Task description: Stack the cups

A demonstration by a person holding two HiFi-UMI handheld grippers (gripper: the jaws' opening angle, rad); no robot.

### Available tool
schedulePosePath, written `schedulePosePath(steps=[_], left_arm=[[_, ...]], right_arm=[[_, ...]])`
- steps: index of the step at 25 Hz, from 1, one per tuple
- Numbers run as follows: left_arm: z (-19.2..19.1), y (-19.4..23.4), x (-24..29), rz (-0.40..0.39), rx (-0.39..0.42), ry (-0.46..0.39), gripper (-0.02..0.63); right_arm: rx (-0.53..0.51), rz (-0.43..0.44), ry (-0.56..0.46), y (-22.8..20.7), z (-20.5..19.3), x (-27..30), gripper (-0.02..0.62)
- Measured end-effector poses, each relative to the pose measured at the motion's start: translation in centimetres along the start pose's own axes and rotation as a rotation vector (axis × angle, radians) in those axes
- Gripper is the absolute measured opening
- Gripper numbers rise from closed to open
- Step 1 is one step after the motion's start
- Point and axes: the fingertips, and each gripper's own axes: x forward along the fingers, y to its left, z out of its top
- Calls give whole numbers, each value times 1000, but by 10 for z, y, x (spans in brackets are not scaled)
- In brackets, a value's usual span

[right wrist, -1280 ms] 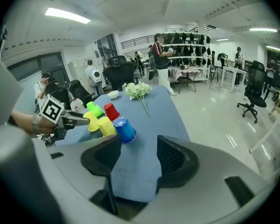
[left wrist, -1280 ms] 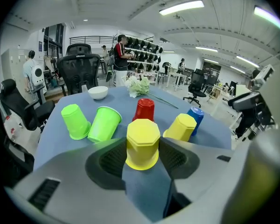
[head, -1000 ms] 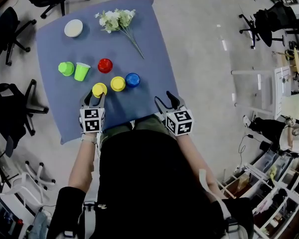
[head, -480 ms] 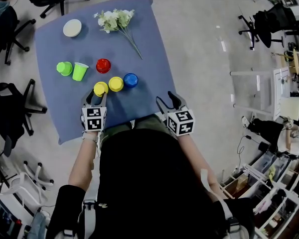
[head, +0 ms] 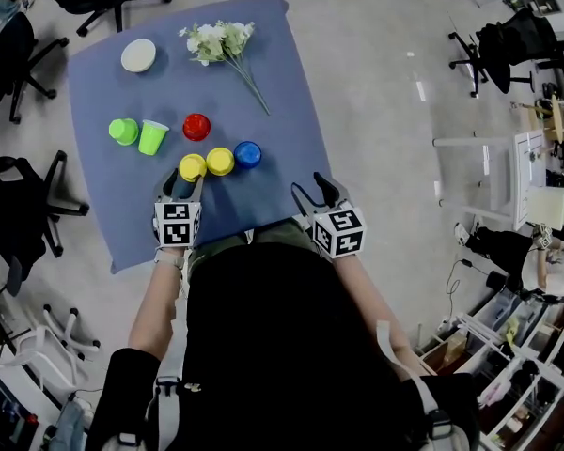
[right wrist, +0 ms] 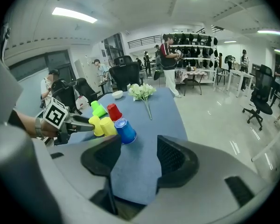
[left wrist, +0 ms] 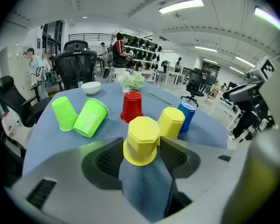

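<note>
Cups on blue worktop [head: 103, 224], six in all, none nested yet. Near the middle, red cup [head: 196, 126], upside down.

Nearer the person than the red cup, a row of three, all upside down:
- yellow cup [head: 192, 167] at the left end
- second yellow cup [head: 220, 161] pressed against it
- blue cup [head: 247, 153] just beside that, at the right end

Left of the red cup, green cup [head: 153, 136], tilted with mouth upward and leaning on second green cup [head: 123, 131], itself upside down and farther left.

Beyond the red cup and to its left, white bowl [head: 138, 55]. Beyond and to its right, flowers [head: 221, 40], with stems running back toward the blue cup's side.

On the person's side of the red cup, straight behind the yellow cup, left gripper [head: 180, 186]. Jaws opening, one on each flank of the yellow cup, close against its lower half. Cup standing on the worktop between them.

Well right of the red cup and nearer the person, by the worktop's near edge, right gripper [head: 312, 191]. Jaws spread apart, only bare blue worktop between them, gripping nothing.
</note>
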Motion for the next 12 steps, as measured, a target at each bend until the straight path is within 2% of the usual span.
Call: schedulePosePath(steps=[5,12], left_arm=[[-6,6,-17,27,-32,-3,238],[-22,28,-49,82,-119,-5,238]], right_arm=[[-47,60,-21,15,24,18,253],[-180,164,-20,47,69,60,255]])
